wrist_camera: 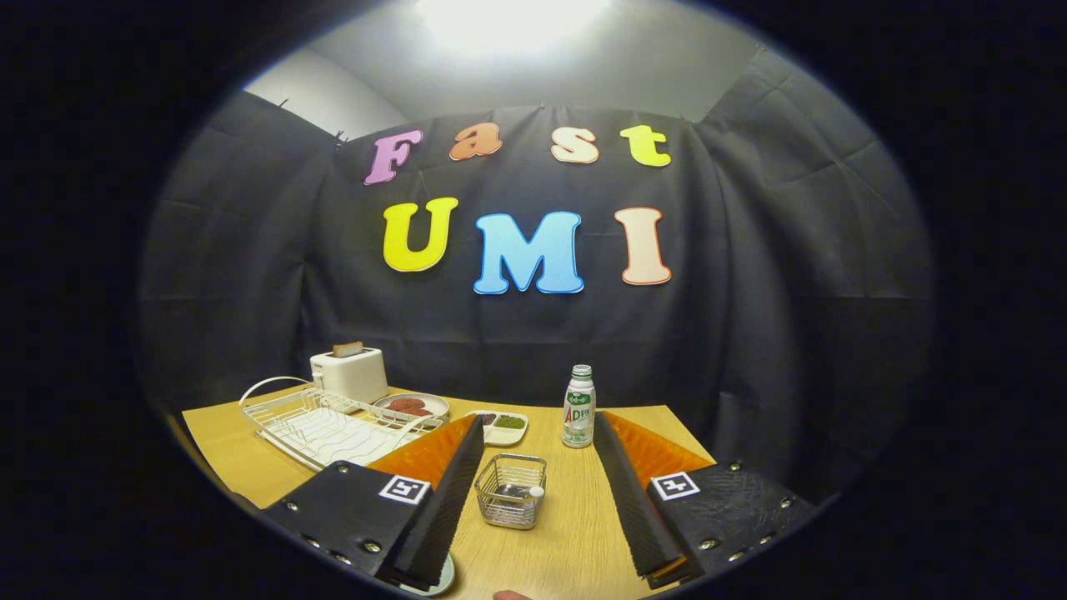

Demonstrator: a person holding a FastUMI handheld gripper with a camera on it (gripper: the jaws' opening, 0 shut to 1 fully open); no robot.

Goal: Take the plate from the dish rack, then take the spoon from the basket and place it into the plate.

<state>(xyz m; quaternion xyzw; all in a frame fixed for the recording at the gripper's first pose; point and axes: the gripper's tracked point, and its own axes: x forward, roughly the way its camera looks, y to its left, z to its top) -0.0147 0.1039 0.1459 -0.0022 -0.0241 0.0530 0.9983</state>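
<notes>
Gripper (pixel 533 508) fingers spread wide, nothing held. Wire basket (pixel 510 492) sits between them, spoon (pixel 533 492) inside. Plate (pixel 440 578) under the left finger.

My gripper (pixel 533 500) hangs above a wooden table (pixel 583 533), its fingers spread wide and holding nothing; between them sits a wire basket (pixel 510 492) with a spoon (pixel 533 492) whose pale end pokes over the rim; a plate (pixel 442 579) edges out from under the left finger; beyond it lies a white dish rack (pixel 333 425), then a toaster (pixel 350 373); a bottle (pixel 579 408) stands upright just ahead of the right finger.
</notes>
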